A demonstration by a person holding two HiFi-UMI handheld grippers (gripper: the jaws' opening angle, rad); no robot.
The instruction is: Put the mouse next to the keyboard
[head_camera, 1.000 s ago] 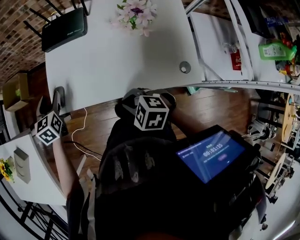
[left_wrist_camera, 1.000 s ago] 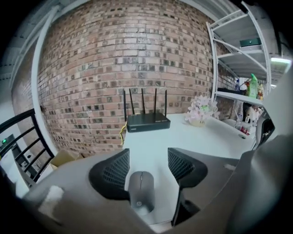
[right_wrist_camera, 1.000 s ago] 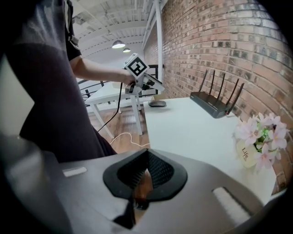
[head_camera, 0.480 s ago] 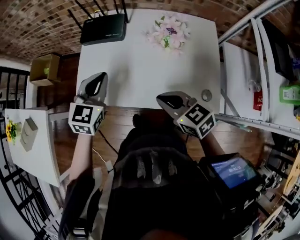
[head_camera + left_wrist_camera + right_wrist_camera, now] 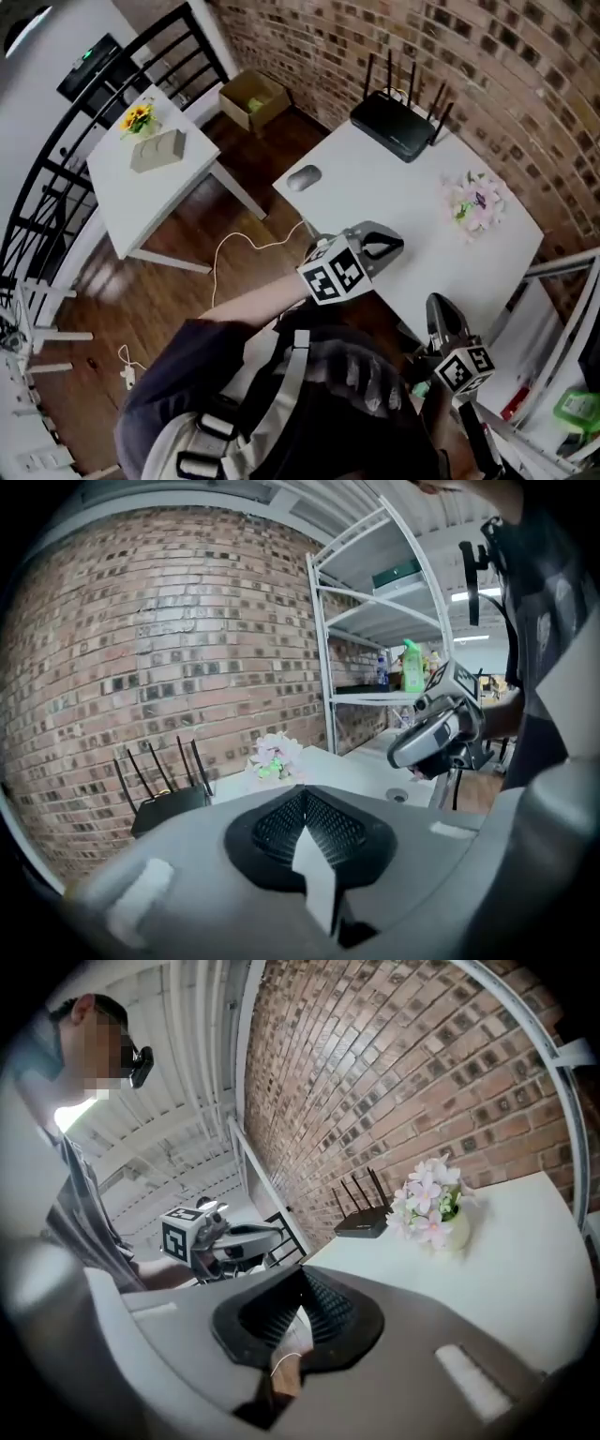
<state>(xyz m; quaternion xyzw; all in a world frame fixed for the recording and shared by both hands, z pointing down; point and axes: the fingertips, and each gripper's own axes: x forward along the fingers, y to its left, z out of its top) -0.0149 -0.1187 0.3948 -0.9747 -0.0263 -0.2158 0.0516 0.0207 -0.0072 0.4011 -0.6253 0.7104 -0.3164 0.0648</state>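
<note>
A grey mouse (image 5: 303, 176) lies near the left corner of the white table (image 5: 375, 202) in the head view. No keyboard shows in any view. My left gripper (image 5: 394, 247) hovers over the table's near edge, to the right of the mouse and apart from it. Its jaws are shut with nothing between them (image 5: 305, 808). My right gripper (image 5: 436, 306) is further right and nearer to me, off the table's edge. It is also shut and empty (image 5: 298, 1283). Each gripper view catches the other gripper (image 5: 398, 755) (image 5: 274, 1231) in the air.
A black router (image 5: 398, 127) and a pot of pink flowers (image 5: 476, 202) stand at the table's far side. A smaller white table (image 5: 178, 202) is at left, with a cardboard box (image 5: 253, 98) beyond. A white cable (image 5: 246, 248) lies on the wooden floor. Metal shelving (image 5: 562, 281) is at right.
The head view has swung round, so the table now lies slanted and the mouse has come into sight. Both grippers have risen and moved to the table's edge.
</note>
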